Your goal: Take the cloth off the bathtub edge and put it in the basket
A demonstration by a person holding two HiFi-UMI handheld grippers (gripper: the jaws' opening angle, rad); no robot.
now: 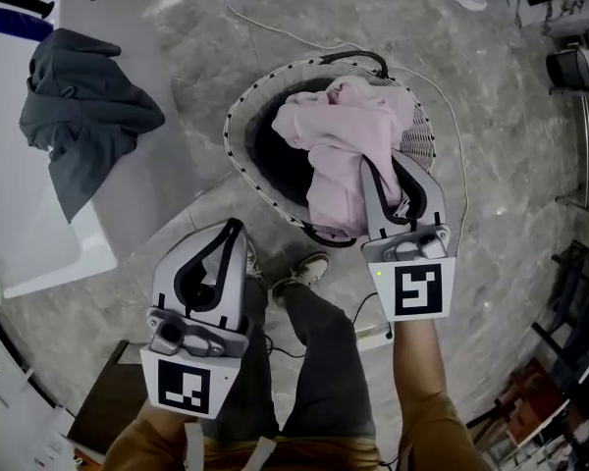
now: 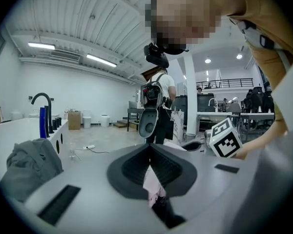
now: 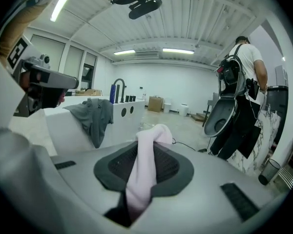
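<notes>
Over the basket (image 1: 238, 155), at 12 o'clock from the person, the right claw (image 1: 385, 170) pinches a fold of pink cloth (image 1: 344, 126). The rest of the fabric is heaped across the basket's mouth and spills over its 5 o'clock rim. In the right gripper view the same fold runs up between the pads of the claw (image 3: 147, 143) and flops over their tips. The grip is high on the cloth, likely so that the bulk hangs inside the rim and drops in once it is let go.

The left claw (image 1: 232, 230) is pressed together with nothing in it, parked low at 7 o'clock beside the person's leg and clear of the basket. A second, grey cloth (image 1: 83, 116) is draped on the tub (image 1: 49, 263) edge at 10 o'clock, well apart from both claws. The pink cloth looks all but delivered, with only the release left, and the overhang at the rim may need tucking in.
</notes>
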